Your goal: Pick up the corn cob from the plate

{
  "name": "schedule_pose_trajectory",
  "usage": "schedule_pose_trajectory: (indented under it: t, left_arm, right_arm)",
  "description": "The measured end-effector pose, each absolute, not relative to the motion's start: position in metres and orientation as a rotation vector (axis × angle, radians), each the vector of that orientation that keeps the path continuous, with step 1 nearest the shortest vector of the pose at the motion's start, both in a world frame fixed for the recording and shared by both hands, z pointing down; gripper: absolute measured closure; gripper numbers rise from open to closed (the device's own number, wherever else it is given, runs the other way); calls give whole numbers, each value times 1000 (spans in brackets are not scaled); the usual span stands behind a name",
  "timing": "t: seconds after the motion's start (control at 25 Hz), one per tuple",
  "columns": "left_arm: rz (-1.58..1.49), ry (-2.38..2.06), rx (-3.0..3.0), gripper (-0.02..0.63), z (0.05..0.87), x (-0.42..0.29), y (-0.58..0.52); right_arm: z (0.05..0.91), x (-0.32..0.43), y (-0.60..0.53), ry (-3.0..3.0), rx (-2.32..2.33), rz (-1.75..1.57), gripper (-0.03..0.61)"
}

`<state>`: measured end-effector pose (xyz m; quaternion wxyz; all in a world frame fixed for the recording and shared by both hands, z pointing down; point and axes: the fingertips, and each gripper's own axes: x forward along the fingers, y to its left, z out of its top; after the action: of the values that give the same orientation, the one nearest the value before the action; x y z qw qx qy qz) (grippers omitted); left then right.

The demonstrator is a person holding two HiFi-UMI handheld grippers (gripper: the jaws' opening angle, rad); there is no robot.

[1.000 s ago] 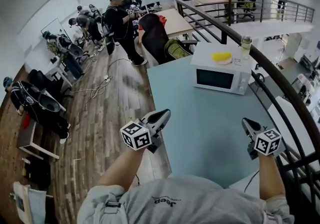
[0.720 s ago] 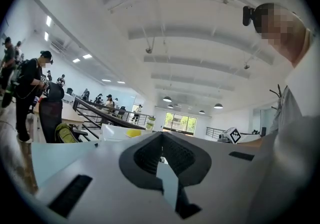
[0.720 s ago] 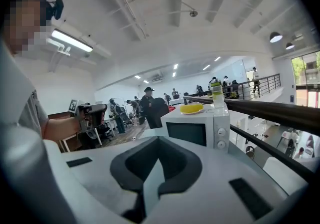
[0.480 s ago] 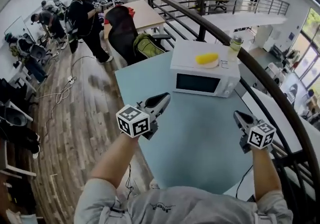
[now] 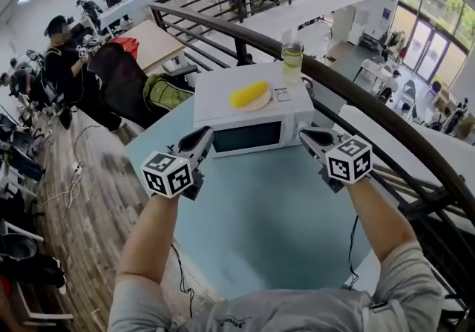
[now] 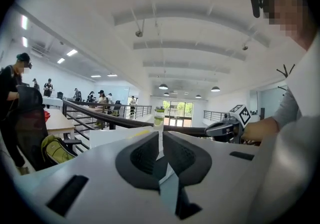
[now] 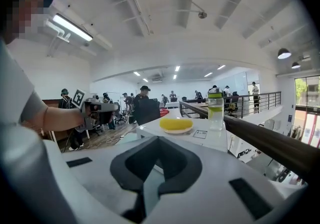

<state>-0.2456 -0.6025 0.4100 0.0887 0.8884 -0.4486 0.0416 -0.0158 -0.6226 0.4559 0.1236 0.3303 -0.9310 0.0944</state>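
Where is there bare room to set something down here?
The blue table in front of the microwave is bare, as is the microwave top left of the plate. Crowded: its right half, with corn cob, card and bottle.

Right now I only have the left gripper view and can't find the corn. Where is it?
Observer: The corn cob lies on a plate on top of the microwave.
Operator: Is the right gripper free?
Observer: Yes, the right gripper is shut and empty; the corn lies ahead of it.
Operator: Anything beside the plate?
Observer: A small white label lies flat on the microwave, just right of the plate.
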Motion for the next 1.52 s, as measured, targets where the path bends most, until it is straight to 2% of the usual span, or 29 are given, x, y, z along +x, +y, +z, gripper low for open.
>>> schedule_pose_trajectory:
  t: [0.12,0.4,0.56,0.72,1.12,1.52]
  left_arm:
    - [232,-1324,2662,575,424,-237,-646]
    - [445,-1284,2698,455,448,-225,-731]
    - [557,-1239,2722,365,467,-215,-766]
    - [590,-1192,2733,319,480,-203,-785]
    - [623,-1200,2678,305,502,-189,-811]
    - [822,-1230,2665,323,516,-184,-815]
  right_arm:
    - [461,-24,-654,-2713,956,247,569]
    - [476,-42,-714,-2705,930,212,569]
    - [484,-51,-733,-2711,902,197,569]
    - [489,-59,-743,-2726,879,184,569]
    - [496,-65,-735,-2742,829,173,569]
    - [503,-64,-732,-2742,819,175,569]
